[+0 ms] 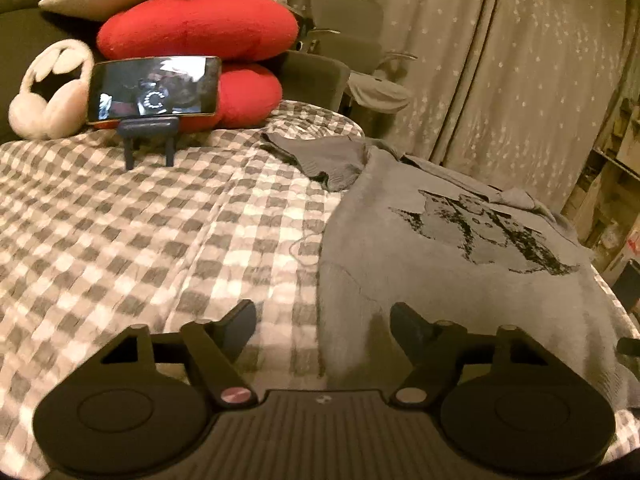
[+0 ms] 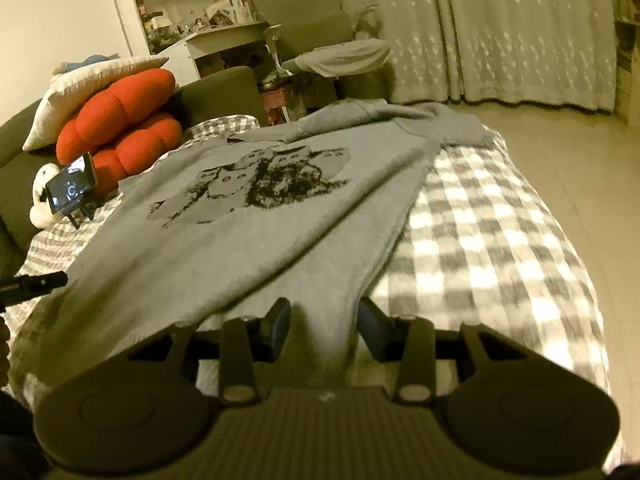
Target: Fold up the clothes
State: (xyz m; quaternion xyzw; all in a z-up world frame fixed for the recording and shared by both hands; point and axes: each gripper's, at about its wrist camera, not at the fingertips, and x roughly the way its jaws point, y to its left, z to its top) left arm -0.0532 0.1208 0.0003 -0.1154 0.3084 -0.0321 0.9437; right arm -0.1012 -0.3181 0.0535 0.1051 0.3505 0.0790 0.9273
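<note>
Item: left gripper (image 1: 323, 322), fingers apart, hovering at the hem corner of a grey printed T-shirt (image 1: 460, 264). Right gripper (image 2: 324, 322), fingers apart, straddling a raised hem fold. Shirt is lying spread, print up, on the checked bed (image 1: 140, 240) (sleeves rumpled far end). Advice: pinching both corners evenly, lifting level. Beyond: phone on stand (image 1: 154, 90).

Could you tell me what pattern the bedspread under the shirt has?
A grey-and-white check bedspread, clearest in the left wrist view.
</note>
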